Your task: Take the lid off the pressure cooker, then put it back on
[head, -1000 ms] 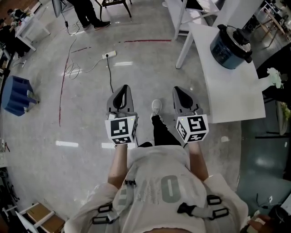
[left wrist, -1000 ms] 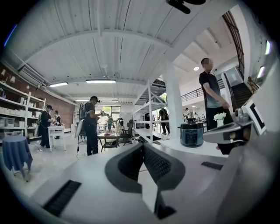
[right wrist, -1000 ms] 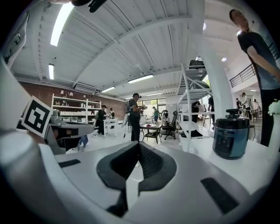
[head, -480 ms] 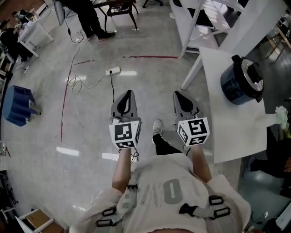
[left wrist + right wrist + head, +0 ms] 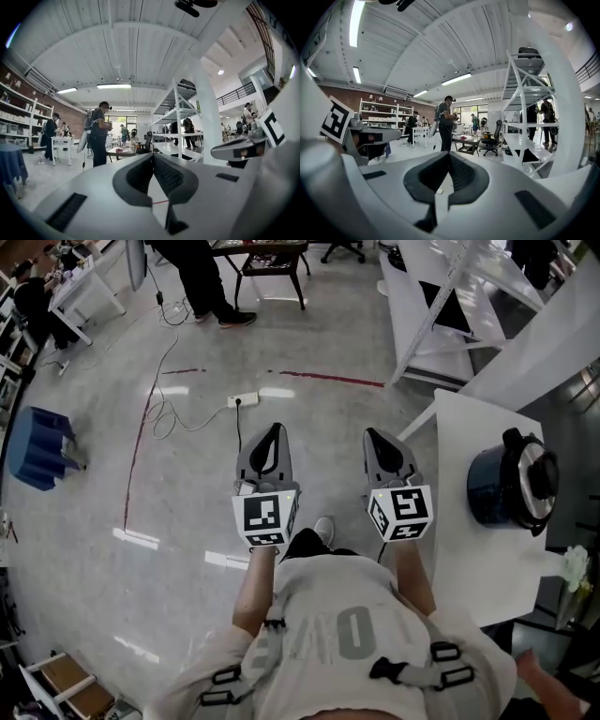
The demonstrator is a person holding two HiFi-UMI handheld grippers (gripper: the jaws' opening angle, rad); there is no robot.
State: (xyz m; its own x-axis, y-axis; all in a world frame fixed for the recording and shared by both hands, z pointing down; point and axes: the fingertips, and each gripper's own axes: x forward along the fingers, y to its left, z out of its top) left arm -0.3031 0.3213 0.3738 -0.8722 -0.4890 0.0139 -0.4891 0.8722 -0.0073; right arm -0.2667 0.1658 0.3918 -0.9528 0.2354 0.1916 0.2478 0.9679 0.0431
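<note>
Head cam looking steeply down, two gripper cams looking level across the room.
Head view is sitting high above the person, taking in the left gripper [image 5: 271, 430] and right gripper [image 5: 377, 434]. Each gripper view is riding close behind its own jaws, facing forward. All three are sharing the white shelving rack [image 5: 450, 296] and the standing person [image 5: 202, 277].
</note>
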